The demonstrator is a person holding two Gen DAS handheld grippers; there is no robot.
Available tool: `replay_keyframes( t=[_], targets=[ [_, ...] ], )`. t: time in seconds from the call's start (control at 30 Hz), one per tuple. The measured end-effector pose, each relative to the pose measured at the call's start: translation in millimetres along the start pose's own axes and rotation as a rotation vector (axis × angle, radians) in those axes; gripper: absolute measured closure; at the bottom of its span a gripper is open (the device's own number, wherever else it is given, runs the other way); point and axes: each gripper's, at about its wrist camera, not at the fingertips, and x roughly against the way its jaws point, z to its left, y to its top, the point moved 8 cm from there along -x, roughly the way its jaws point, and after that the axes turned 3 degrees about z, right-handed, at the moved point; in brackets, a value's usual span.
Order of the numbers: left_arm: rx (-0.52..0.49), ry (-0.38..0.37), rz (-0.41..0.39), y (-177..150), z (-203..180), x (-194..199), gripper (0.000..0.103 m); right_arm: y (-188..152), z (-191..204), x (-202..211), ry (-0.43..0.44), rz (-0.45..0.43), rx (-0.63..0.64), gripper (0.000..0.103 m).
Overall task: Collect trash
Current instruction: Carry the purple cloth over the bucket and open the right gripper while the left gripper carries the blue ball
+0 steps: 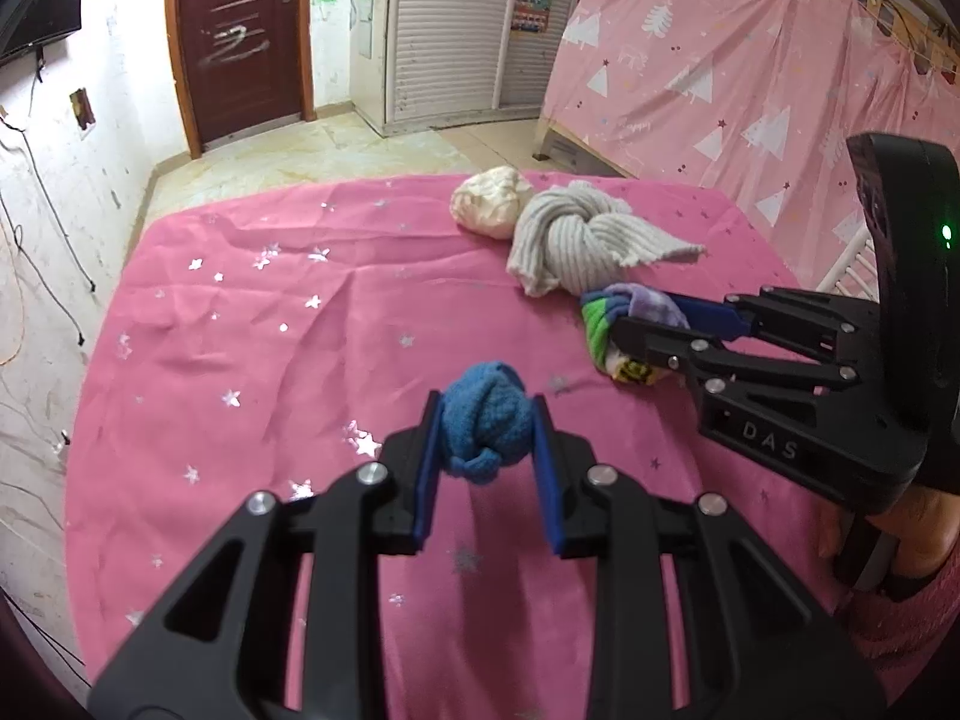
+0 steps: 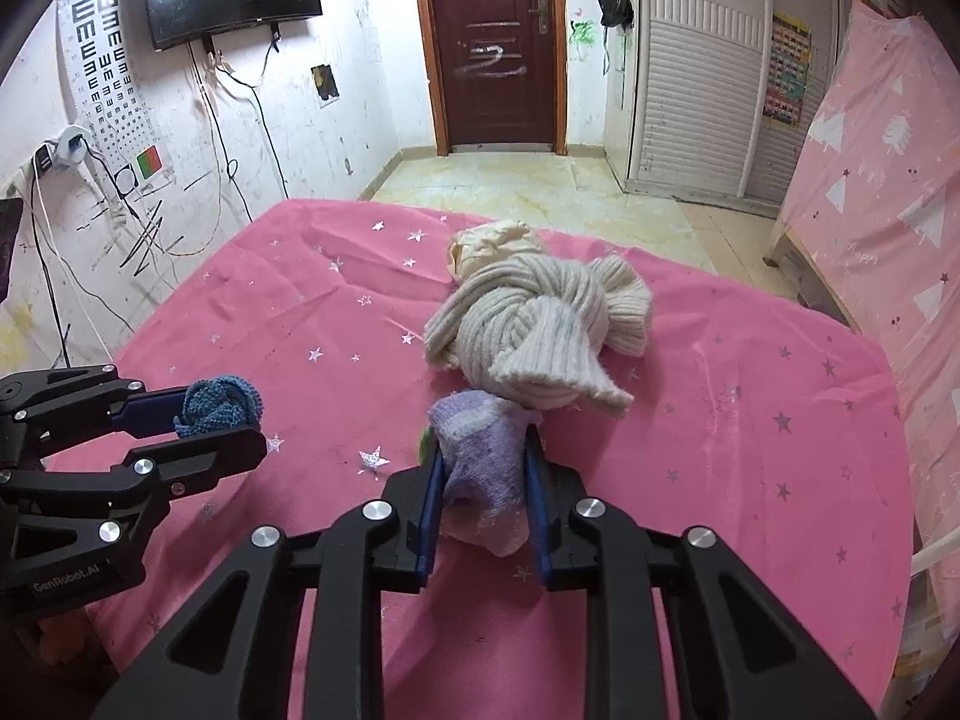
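Here, both claws are pinching knotted cloth over a tabletop draped in pink, star-speckled fabric. The left claw grips a blue knitted ball between its blue pads, one pad on each side of the ball; in the right wrist view the same ball sits at the tip of the left claw's fingers, above the pink cloth.

The right claw is pressed onto a lilac knotted sock, its pads squeezing it from both sides. From the left wrist view this bundle also shows green, white and a yellow patch.

Taking the grey ribbed knot as the landmark: the lilac sock lies just in front of it, touching or nearly touching its loose flared end. A cream crumpled bundle sits directly behind the grey knot, against it. The blue ball is well to the left of the grey knot and nearer the cameras.
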Motion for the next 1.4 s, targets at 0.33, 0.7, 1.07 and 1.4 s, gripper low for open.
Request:
replay_keyframes(
  t=[0.33,0.7,1.07,1.4],
  targets=[
    [-0.022,0.016,-0.010,9.6,-11.9,1.1,0.077,-2.9,-14.2,33.1,0.004,-0.074,-0.037,0.086],
    [-0.069,0.022,-0.019,18.9,-39.8,3.3,0.077,-11.4,-53.8,71.9,-0.036,-0.152,-0.108,0.086],
    [-0.162,-0.002,-0.029,32.8,-98.6,2.3,0.077,-32.6,-109.6,110.5,-0.072,-0.221,-0.207,0.086],
    [-0.280,-0.046,-0.020,42.9,-173.0,-5.6,0.077,-69.5,-178.7,152.1,-0.167,-0.267,-0.308,0.086]
  ],
)
